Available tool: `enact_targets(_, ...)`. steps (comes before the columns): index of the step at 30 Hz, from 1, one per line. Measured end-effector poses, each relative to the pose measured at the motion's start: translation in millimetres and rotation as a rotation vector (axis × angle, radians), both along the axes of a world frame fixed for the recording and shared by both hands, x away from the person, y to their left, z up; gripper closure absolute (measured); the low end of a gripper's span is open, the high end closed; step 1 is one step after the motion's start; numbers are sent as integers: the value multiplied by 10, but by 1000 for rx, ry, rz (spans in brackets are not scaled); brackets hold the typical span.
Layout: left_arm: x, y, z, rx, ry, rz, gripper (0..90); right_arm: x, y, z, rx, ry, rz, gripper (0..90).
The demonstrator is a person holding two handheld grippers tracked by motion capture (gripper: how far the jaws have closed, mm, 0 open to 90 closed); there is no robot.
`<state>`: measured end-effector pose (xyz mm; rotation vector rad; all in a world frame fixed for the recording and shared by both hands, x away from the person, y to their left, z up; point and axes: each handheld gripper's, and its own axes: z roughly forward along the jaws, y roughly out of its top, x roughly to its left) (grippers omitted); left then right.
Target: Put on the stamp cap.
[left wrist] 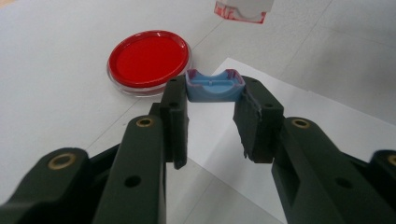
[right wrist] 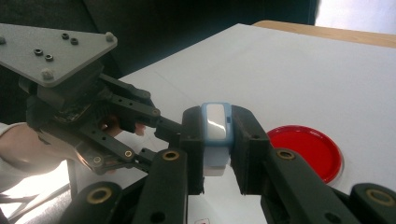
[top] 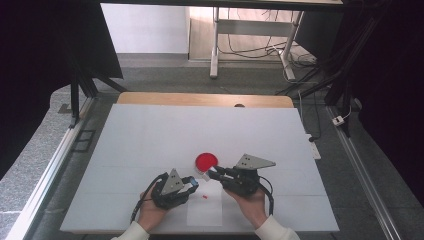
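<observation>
A round red dish (top: 206,161) with a clear rim lies on the white table (top: 150,135), just beyond both grippers. My left gripper (top: 194,181) is shut on a small blue cap (left wrist: 215,86), gripped by its sides with the hollow facing up. My right gripper (top: 207,172) is shut on a small white block with a blue top (right wrist: 216,135), held close to the left jaws. From the left gripper view the block's white underside with red marks (left wrist: 243,10) hangs above the table. The red dish (right wrist: 308,151) sits to the right of the right jaws.
A white paper sheet (top: 205,212) lies under and in front of the grippers near the table's front edge. A tiny red scrap (top: 205,197) rests on it. Dark curtains, a metal frame (top: 75,100) and cables surround the table.
</observation>
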<state>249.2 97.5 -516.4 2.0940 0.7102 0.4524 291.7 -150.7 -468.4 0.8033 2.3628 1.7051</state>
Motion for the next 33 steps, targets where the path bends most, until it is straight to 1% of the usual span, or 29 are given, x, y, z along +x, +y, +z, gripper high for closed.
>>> enact_targets(7,2,-70,-17,3,-12,5,651,-29,64,-20,-16,-2,0,753)
enact_targets(11,-1,-114,-32,13,-28,14,651,-40,92,-29,-17,3,-7,754)
enact_targets(17,-5,-159,-46,16,-34,9,651,-71,139,-42,-25,-5,-18,754)
enact_targets(22,-6,-168,-46,16,-43,17,651,-85,153,-45,-26,-2,-37,754)
enact_targets(26,-5,-174,-49,18,-45,17,651,-91,159,-46,-16,9,-45,754)
enact_targets(33,-7,-172,-45,17,-51,19,651,-98,171,-56,-22,16,-53,754)
